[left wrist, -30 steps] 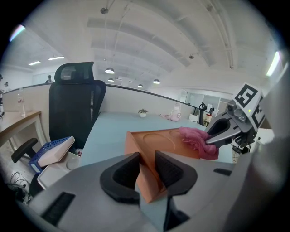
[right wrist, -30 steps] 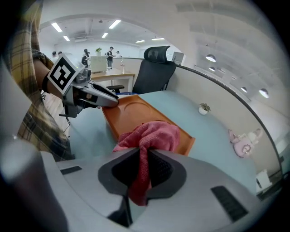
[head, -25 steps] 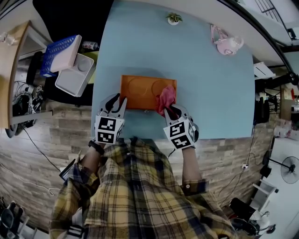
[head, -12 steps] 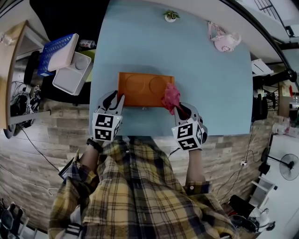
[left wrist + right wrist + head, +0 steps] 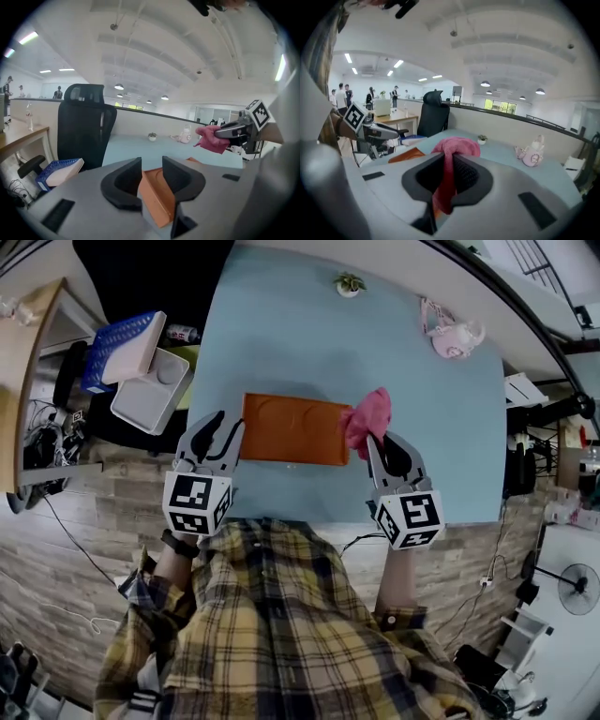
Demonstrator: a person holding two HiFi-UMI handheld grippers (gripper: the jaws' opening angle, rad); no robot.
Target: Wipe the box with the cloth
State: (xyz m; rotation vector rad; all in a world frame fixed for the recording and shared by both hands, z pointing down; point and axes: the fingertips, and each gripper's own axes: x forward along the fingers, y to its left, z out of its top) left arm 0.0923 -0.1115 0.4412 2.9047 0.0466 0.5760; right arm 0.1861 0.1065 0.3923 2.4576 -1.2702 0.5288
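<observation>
The orange box (image 5: pixel 295 429) lies on the light blue table (image 5: pixel 281 334), close to the near edge. My left gripper (image 5: pixel 228 424) hovers at its left end. Its jaws have just been opening, and the box's end wall (image 5: pixel 157 197) shows between them with a gap at the left pad, not pressed. My right gripper (image 5: pixel 377 441) is shut on the pink cloth (image 5: pixel 367 416), held up just past the box's right end. In the right gripper view the cloth (image 5: pixel 457 146) bunches above the jaws and hangs down between them. The left gripper view also shows the cloth (image 5: pixel 209 140).
A pink teapot (image 5: pixel 455 334) and a small potted plant (image 5: pixel 349 281) stand at the table's far side. Off the left edge are a blue basket (image 5: pixel 117 351), a white container (image 5: pixel 150 390) and a black office chair (image 5: pixel 84 126).
Both grippers have risen. The right one carried the cloth off the box's right part to beyond its end. The left one drew slightly left of the box's end, jaws wider.
</observation>
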